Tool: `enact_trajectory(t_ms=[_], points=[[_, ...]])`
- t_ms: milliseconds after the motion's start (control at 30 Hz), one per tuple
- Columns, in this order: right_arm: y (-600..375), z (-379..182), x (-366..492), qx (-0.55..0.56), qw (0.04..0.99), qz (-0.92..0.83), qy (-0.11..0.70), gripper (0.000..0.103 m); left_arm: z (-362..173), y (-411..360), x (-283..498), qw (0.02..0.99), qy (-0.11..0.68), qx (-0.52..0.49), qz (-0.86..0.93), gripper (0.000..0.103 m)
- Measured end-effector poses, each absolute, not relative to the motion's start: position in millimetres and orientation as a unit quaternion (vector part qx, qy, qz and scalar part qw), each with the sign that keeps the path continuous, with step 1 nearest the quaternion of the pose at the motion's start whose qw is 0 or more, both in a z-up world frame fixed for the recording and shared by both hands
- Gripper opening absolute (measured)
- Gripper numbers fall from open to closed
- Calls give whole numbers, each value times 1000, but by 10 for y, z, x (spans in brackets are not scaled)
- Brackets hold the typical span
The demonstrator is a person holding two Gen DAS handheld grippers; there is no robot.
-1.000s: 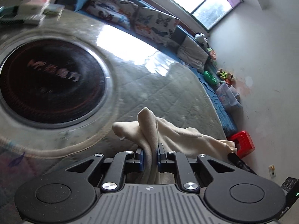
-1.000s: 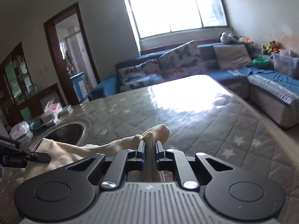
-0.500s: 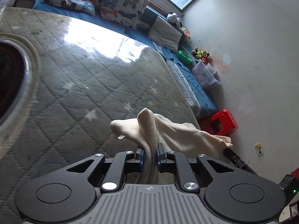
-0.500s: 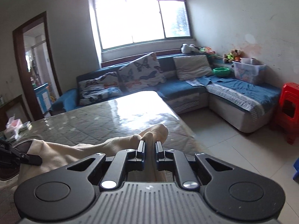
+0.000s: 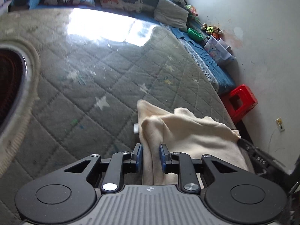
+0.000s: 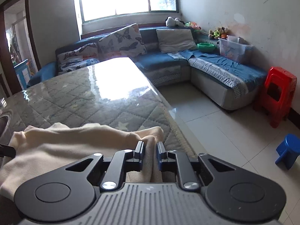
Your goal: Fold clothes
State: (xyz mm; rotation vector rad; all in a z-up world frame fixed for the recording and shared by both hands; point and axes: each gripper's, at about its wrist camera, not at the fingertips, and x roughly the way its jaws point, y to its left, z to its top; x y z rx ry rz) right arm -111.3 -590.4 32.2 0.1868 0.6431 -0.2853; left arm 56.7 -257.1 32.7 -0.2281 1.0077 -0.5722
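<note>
While both my jaws stay pinched on the cream garment (image 5: 187, 131), it has sunk toward the quilted tabletop (image 5: 112, 75) near its edge, ready to lay flat for folding.

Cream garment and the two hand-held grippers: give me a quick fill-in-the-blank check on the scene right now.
1. The left hand-held gripper is shut on the ____ garment.
2. The right hand-held gripper grips the same garment near the table's ____ edge.
3. The stool by the wall is ____.
4. The small stool on the floor is ____.

Missing words: cream; right; red; blue
</note>
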Motion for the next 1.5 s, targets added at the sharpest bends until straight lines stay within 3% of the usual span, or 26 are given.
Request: enact_trajectory(t_ms=[267, 700, 1167, 1500], points=[[-5789, 393, -941, 99, 943, -93, 304, 15, 440, -2705, 685, 840, 452, -106, -280, 28], [-5547, 266, -615, 69, 943, -75, 317, 15, 360, -3190, 719, 851, 433, -13, -297, 29], [-5402, 475, -1630, 36, 951, -51, 302, 21, 512, -3107, -13, 855, 371, 45, -360, 29], [-5244, 334, -1914, 22, 949, -63, 307, 23, 316, -3104, -433, 853, 364, 70, -367, 29]])
